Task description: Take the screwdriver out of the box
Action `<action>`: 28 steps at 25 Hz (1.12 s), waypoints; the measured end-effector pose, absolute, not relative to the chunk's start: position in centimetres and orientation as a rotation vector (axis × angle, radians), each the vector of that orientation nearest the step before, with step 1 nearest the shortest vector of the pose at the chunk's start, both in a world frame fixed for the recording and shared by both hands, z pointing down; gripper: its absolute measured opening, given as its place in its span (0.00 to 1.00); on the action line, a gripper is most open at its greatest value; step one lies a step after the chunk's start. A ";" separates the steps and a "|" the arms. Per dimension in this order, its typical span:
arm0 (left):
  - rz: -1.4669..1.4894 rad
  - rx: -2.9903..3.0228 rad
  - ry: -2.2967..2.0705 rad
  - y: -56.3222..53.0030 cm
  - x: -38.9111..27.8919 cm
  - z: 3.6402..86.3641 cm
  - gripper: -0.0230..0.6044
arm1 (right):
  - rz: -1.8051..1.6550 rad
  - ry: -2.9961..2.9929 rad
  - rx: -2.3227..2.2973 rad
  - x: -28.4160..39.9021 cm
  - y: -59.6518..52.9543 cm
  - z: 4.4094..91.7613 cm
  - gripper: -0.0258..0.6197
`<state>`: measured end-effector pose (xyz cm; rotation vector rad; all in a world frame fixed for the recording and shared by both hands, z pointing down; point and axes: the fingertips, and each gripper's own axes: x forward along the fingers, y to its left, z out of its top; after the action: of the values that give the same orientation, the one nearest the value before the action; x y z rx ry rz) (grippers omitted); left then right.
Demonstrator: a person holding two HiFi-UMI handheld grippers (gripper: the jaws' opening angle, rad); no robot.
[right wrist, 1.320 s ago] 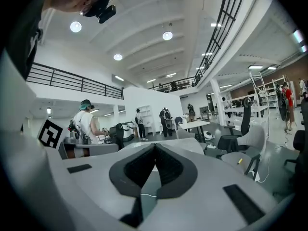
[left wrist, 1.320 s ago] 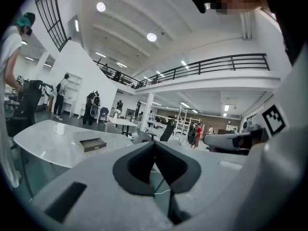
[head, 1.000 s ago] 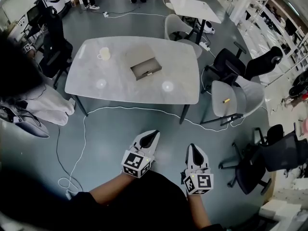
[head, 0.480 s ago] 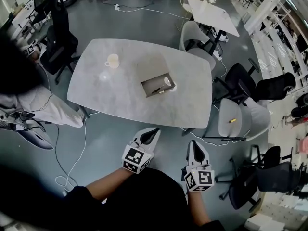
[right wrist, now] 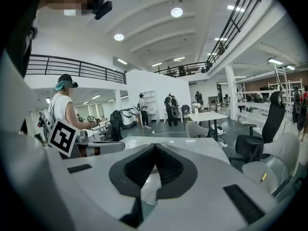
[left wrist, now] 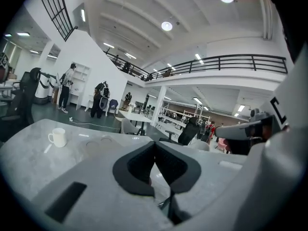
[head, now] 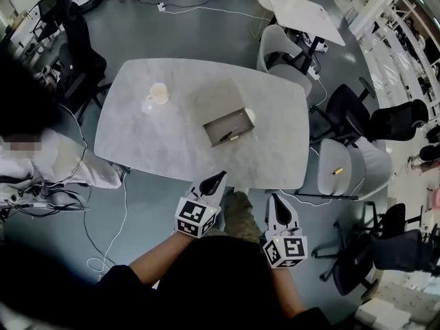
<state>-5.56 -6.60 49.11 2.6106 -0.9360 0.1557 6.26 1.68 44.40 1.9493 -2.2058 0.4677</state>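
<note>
An open grey box (head: 229,126) lies on the grey marble table (head: 172,143), right of its middle. Inside it rests the screwdriver (head: 229,135), a dark thin shaft with a lighter end. My left gripper (head: 219,177) is shut and empty, its tips over the table's near edge, well short of the box. My right gripper (head: 274,198) is also shut and empty, just off the near edge above the floor. In the left gripper view the pads (left wrist: 155,146) meet with nothing between them. The same shows in the right gripper view (right wrist: 155,147).
A white cup (head: 159,93) stands on the table's left part. Grey and black chairs (head: 344,167) crowd the right side; one seat bears a small yellow object (head: 336,172). A person (head: 48,157) sits at the left, cables (head: 103,246) trail on the floor. A white table (head: 302,12) stands behind.
The table and box have drawn nearer in the head view. Both grippers, shut throughout, now reach the table's near edge instead of hanging over bare floor.
</note>
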 end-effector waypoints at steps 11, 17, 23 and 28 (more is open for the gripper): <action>0.342 2.477 -1.022 -15.6 -4.4 55.4 0.06 | 0.495 -2.293 1.844 7.6 -7.6 46.0 0.04; 0.583 2.426 -0.929 -21.3 -2.0 61.1 0.07 | 0.549 -2.323 1.792 9.8 -13.8 46.7 0.04; 0.819 2.370 -0.849 -25.8 0.2 67.1 0.08 | 0.624 -2.332 1.750 12.6 -18.6 48.4 0.04; 1.000 2.292 -0.758 -27.3 1.6 71.7 0.21 | 0.732 -2.336 1.772 14.9 -21.2 49.5 0.04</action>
<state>1.57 -27.35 71.68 2.2920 -0.7583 1.0004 14.89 -21.23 49.49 1.7723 -2.3361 0.7315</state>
